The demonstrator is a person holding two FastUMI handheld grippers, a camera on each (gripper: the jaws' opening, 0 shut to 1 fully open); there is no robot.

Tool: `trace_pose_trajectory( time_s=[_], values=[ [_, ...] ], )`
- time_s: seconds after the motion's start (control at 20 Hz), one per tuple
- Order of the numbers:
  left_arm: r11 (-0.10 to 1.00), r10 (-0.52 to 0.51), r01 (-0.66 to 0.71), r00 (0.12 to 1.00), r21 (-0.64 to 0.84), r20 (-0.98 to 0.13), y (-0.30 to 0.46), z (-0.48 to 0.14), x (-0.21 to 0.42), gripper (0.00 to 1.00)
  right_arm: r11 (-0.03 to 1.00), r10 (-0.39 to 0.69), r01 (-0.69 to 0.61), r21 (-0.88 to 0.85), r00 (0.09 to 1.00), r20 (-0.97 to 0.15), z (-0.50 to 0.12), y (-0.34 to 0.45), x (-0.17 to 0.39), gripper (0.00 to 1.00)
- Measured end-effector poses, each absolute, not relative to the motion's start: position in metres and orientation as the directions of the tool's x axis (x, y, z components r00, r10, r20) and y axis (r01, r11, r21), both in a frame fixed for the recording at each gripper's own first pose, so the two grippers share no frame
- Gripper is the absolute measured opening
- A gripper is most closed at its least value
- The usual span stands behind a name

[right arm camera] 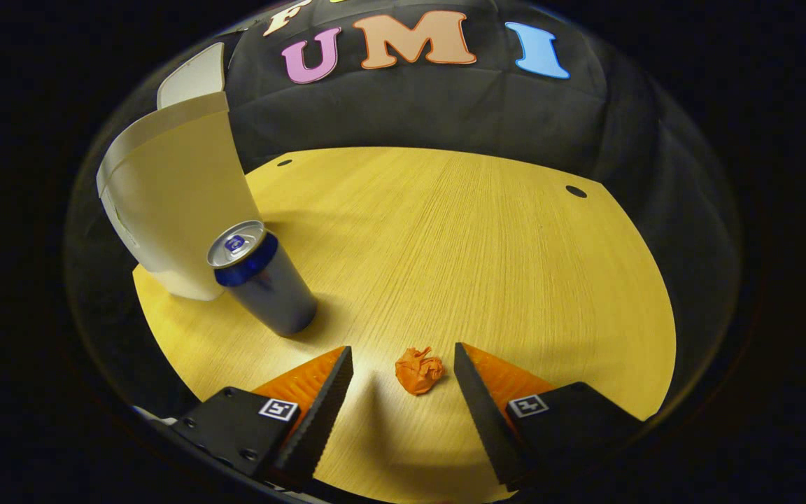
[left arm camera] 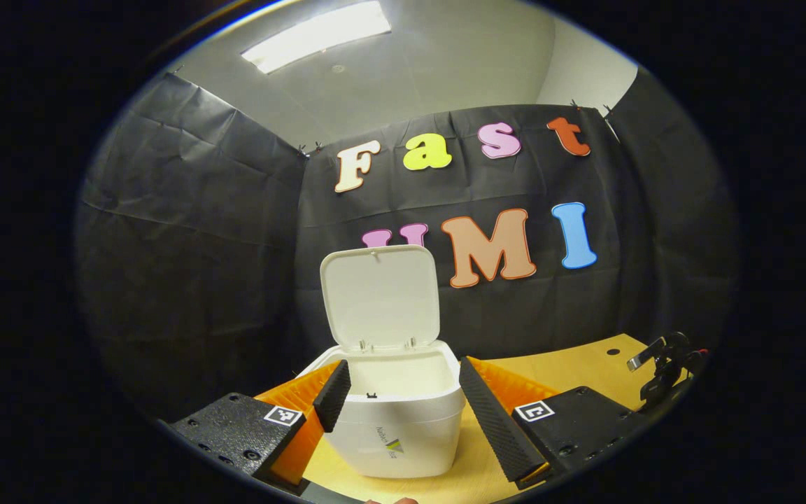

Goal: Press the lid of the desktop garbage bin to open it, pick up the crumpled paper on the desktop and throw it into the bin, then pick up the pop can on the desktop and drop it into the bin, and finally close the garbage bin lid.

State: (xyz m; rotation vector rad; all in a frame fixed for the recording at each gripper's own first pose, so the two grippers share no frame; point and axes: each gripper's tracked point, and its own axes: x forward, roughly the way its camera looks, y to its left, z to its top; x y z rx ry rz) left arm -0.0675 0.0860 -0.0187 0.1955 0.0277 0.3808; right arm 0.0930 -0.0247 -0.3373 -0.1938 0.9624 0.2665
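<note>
Orange crumpled paper (right arm camera: 418, 370) sits on the desk (right arm camera: 487, 245) between the spread fingers of my right gripper (right arm camera: 403, 367), which grips nothing yet. The wad looks light; if one finger meets it first, I expect it to skid away. The pop can (right arm camera: 263, 280) stands upright just beside the bin (right arm camera: 168, 203), so a wide swing could topple it. My left gripper (left arm camera: 399, 392) hangs open in front of the bin, whose lid (left arm camera: 380, 295) stands up.
</note>
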Motion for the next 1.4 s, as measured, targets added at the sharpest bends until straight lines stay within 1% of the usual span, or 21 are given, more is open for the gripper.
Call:
trace_pose_trajectory(
  time_s=[0.05, 0.15, 0.2, 0.25, 0.3, 0.35, 0.4, 0.45, 0.5, 0.55, 0.7, 0.75, 0.8, 0.9, 0.95, 1.0, 1.15, 1.35, 1.4],
  values=[
    [0.905, 0.382, -0.376, 0.924, 0.197, 0.008, 0.09, -0.019, -0.068, 0.94, 0.951, 0.135, -0.306, -0.042, 0.534, -0.835, -0.341, -0.025, 0.094, 0.79],
    [0.898, 0.398, -0.391, 0.917, 0.2, 0.006, 0.095, -0.02, -0.07, 0.94, 0.953, 0.121, -0.301, -0.047, 0.517, -0.848, -0.348, -0.027, 0.095, 0.63],
    [0.895, 0.405, -0.398, 0.914, 0.2, 0.007, 0.098, -0.019, -0.07, 0.94, 0.952, 0.111, -0.3, -0.054, 0.507, -0.855, -0.351, -0.028, 0.095, 0.68],
    [0.893, 0.411, -0.404, 0.912, 0.198, 0.006, 0.101, -0.02, -0.071, 0.94, 0.952, 0.102, -0.301, -0.06, 0.495, -0.863, -0.354, -0.029, 0.094, 0.63],
    [0.892, 0.414, -0.407, 0.91, 0.195, 0.002, 0.103, -0.022, -0.07, 0.94, 0.949, 0.095, -0.307, -0.068, 0.487, -0.868, -0.356, -0.03, 0.092, 0.6],
    [0.892, 0.417, -0.409, 0.909, 0.193, -0.004, 0.104, -0.024, -0.069, 0.94, 0.947, 0.087, -0.311, -0.079, 0.489, -0.868, -0.357, -0.032, 0.091, 0.48],
    [0.892, 0.418, -0.409, 0.908, 0.192, -0.011, 0.106, -0.026, -0.067, 0.94, 0.944, 0.089, -0.319, -0.081, 0.485, -0.87, -0.356, -0.033, 0.089, 0.39],
    [0.892, 0.419, -0.409, 0.908, 0.192, -0.016, 0.107, -0.028, -0.067, 0.94, 0.943, 0.081, -0.318, -0.092, 0.492, -0.867, -0.356, -0.034, 0.088, 0.36],
    [0.892, 0.42, -0.409, 0.907, 0.193, -0.017, 0.108, -0.028, -0.065, 0.94, 0.943, 0.082, -0.32, -0.093, 0.493, -0.866, -0.354, -0.035, 0.087, 0.3],
    [0.892, 0.419, -0.408, 0.908, 0.192, -0.016, 0.109, -0.028, -0.065, 0.94, 0.944, 0.087, -0.319, -0.086, 0.49, -0.868, -0.353, -0.034, 0.085, 0.28],
    [0.893, 0.415, -0.406, 0.91, 0.193, -0.008, 0.11, -0.026, -0.065, 0.94, 0.945, 0.119, -0.321, -0.063, 0.517, -0.848, -0.333, -0.027, 0.086, 0.29],
    [0.894, 0.414, -0.404, 0.91, 0.195, -0.007, 0.11, -0.026, -0.064, 0.94, 0.942, 0.137, -0.33, -0.057, 0.534, -0.834, -0.316, -0.026, 0.088, 0.3],
    [0.893, 0.414, -0.405, 0.91, 0.196, -0.008, 0.112, -0.026, -0.063, 0.94, 0.937, 0.16, -0.345, -0.052, 0.556, -0.816, -0.296, -0.022, 0.092, 0.27],
    [0.894, 0.413, -0.403, 0.911, 0.195, -0.012, 0.115, -0.028, -0.064, 0.94, 0.921, 0.202, -0.384, -0.064, 0.613, -0.764, -0.251, -0.007, 0.103, 0.29],
    [0.896, 0.409, -0.399, 0.912, 0.193, -0.013, 0.116, -0.028, -0.062, 0.94, 0.909, 0.231, -0.411, -0.072, 0.639, -0.734, -0.232, 0.009, 0.11, 0.27],
    [0.899, 0.404, -0.394, 0.915, 0.19, -0.012, 0.116, -0.028, -0.062, 0.94, 0.897, 0.254, -0.434, -0.087, 0.665, -0.702, -0.212, 0.022, 0.118, 0.29],
    [0.899, 0.404, -0.397, 0.915, 0.183, -0.002, 0.122, -0.025, -0.063, 0.94, 0.852, 0.365, -0.515, -0.095, 0.713, -0.599, -0.143, 0.072, 0.13, 0.29],
    [0.89, 0.427, -0.419, 0.904, 0.18, -0.006, 0.136, -0.026, -0.071, 0.94, 0.776, 0.544, -0.63, -0.046, 0.703, -0.458, -0.074, 0.167, 0.138, 0.27],
    [0.886, 0.437, -0.428, 0.899, 0.18, -0.01, 0.14, -0.027, -0.073, 0.94, 0.757, 0.576, -0.652, -0.044, 0.698, -0.425, -0.061, 0.191, 0.141, 0.29]
  ],
)
